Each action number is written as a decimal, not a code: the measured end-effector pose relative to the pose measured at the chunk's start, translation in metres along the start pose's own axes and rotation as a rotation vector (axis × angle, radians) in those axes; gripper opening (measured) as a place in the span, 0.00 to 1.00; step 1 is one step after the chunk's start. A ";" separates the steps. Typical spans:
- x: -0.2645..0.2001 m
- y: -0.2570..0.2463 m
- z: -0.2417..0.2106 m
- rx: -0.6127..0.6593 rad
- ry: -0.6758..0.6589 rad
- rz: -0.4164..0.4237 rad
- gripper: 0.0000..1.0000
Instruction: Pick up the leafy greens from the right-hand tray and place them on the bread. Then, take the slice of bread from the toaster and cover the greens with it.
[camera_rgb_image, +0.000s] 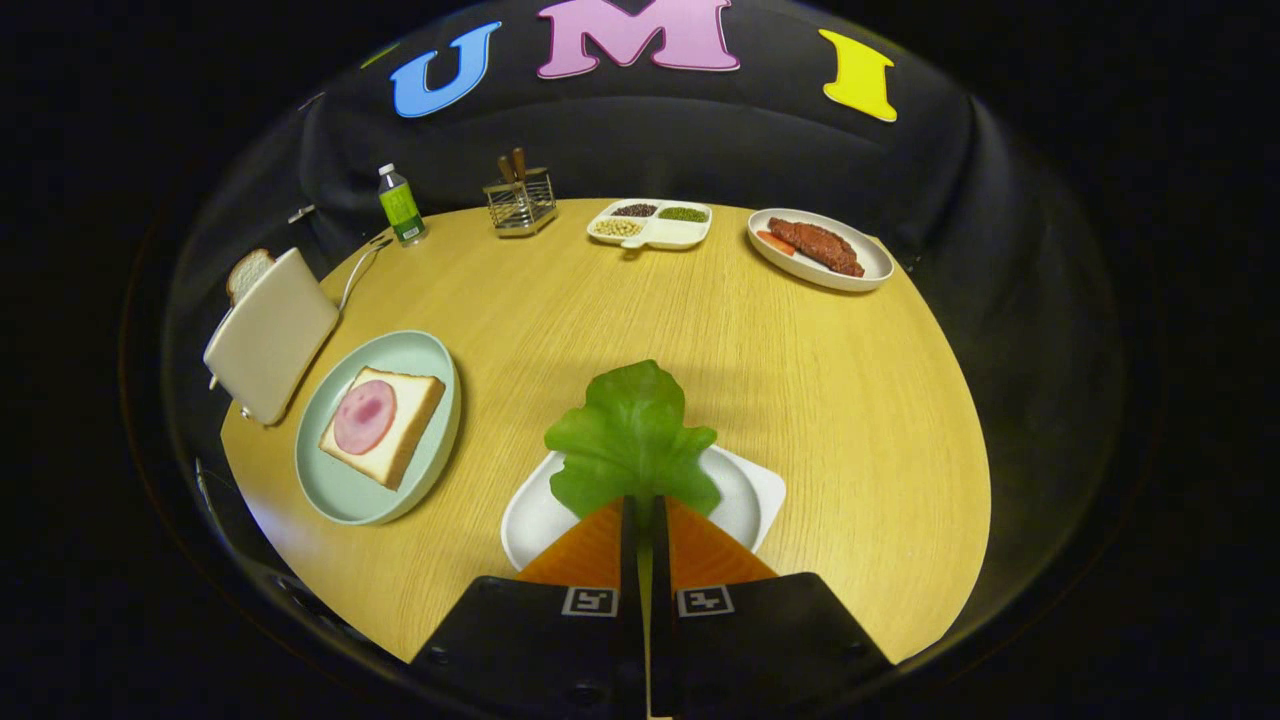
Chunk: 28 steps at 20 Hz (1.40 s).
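Leafy greens (632, 440) pinched in gripper (645, 505)

The lettuce leaf (632, 440) hides much of the white tray (535, 520); the toaster (270, 335) hides most of its bread slice (247, 272)

The fisheye camera rides on the claw (645, 510), looking forward and down across the worktop (800, 400) from its near edge.
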<state>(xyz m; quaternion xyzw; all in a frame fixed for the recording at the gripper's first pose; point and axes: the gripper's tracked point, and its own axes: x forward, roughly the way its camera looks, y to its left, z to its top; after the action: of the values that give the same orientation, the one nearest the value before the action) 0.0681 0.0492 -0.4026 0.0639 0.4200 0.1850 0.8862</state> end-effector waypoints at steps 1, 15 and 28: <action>-0.007 0.002 0.005 0.006 -0.015 0.001 0.07; -0.051 0.147 0.064 0.005 -0.106 0.138 0.07; 0.000 0.236 0.062 -0.001 -0.022 0.188 0.07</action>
<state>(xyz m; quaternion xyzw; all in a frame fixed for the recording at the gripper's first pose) 0.0509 0.2696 -0.2993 0.1047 0.4025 0.2667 0.8695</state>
